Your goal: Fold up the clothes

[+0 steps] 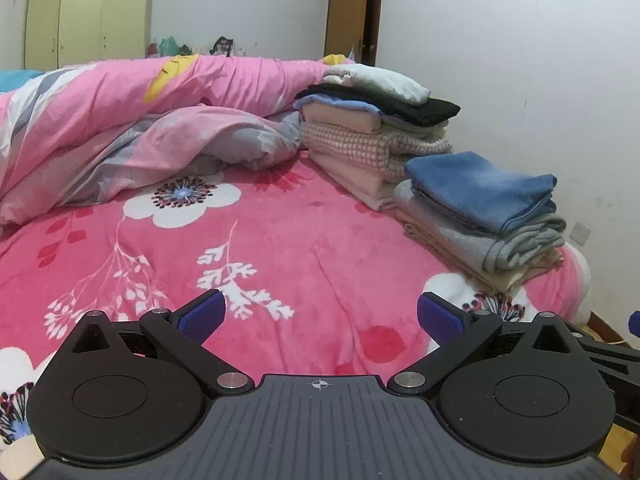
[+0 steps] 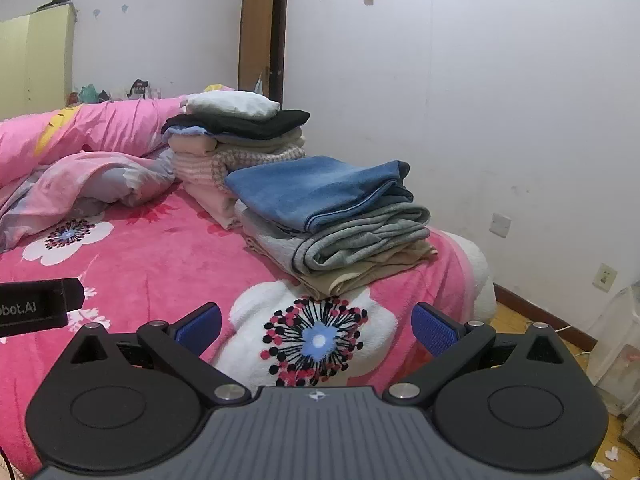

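Note:
Two piles of folded clothes rest on the right side of the bed. The near pile has a blue garment (image 1: pixel 484 192) (image 2: pixel 320 190) on top of a grey one (image 2: pixel 352 240) and a beige one. The far pile (image 1: pixel 376 120) (image 2: pixel 240 132) is taller, topped by white and black pieces over pink and checked ones. My left gripper (image 1: pixel 320 316) is open above the pink floral blanket (image 1: pixel 260 240), with nothing between its blue pads. My right gripper (image 2: pixel 316 324) is open too, over a white flower print, in front of the near pile.
A crumpled pink duvet (image 1: pixel 140 120) lies across the far left of the bed. A white wall (image 2: pixel 500 120) runs along the bed's right side, a brown door (image 2: pixel 260 32) stands behind. Yellow wardrobes (image 1: pixel 84 12) line the back left. Wooden floor (image 2: pixel 520 320) shows at the right.

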A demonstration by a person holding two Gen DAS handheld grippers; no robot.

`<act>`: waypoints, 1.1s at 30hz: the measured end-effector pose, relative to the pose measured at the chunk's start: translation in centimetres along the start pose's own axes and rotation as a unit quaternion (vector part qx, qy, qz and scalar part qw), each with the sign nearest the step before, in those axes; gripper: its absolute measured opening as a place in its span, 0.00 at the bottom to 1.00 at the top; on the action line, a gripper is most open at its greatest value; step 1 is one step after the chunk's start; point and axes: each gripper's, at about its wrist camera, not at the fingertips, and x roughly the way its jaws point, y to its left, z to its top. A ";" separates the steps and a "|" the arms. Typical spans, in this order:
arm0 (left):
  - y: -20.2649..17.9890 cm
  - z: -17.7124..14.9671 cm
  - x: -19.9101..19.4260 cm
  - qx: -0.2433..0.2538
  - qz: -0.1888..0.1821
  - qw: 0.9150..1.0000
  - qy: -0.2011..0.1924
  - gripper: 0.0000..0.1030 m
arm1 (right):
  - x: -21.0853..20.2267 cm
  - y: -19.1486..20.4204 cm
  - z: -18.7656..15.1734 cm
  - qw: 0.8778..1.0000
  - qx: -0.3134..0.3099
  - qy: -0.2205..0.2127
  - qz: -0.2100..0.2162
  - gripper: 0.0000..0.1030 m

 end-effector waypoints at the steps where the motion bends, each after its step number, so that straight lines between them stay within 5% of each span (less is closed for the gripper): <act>1: 0.0 0.0 0.0 0.000 0.000 1.000 -0.001 1.00 | 0.0 0.1 0.0 1.000 -0.001 0.000 -0.001 1.00; 33: 0.2 -0.4 -0.7 -0.007 -0.014 1.000 0.000 1.00 | -0.9 0.4 0.3 0.999 -0.030 -0.013 -0.025 1.00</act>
